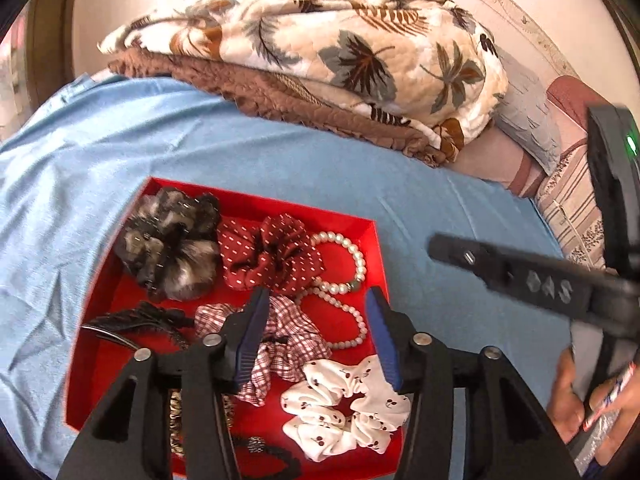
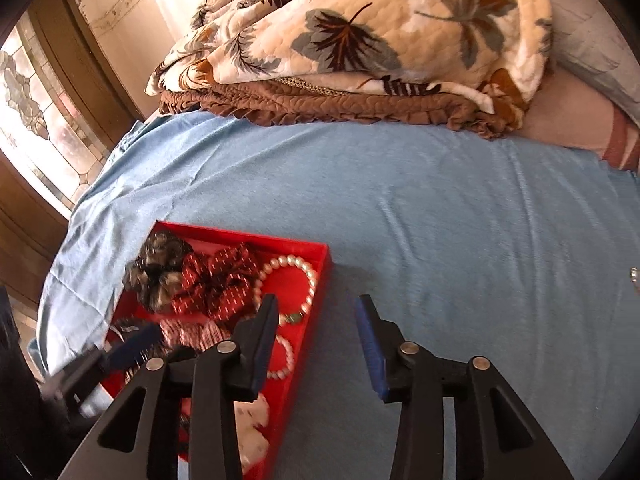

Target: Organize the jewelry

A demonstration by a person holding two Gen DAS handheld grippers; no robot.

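A red tray [image 1: 100,292] lies on a blue sheet and holds a grey scrunchie [image 1: 170,240], a red dotted scrunchie [image 1: 272,256], a checked scrunchie [image 1: 284,344], a white cherry scrunchie [image 1: 344,404], two pearl bracelets [image 1: 352,260] and a black hair clip [image 1: 140,320]. My left gripper [image 1: 318,328] is open and empty just above the checked scrunchie. My right gripper [image 2: 316,344] is open and empty over the tray's right rim [image 2: 316,300]; it also shows in the left wrist view [image 1: 520,276], blurred.
A folded leaf-print blanket [image 1: 320,52] on a brown quilt lies at the back of the bed. Striped pillows [image 1: 572,200] are at the right. A window [image 2: 36,120] is at the left. Open blue sheet [image 2: 460,248] lies right of the tray.
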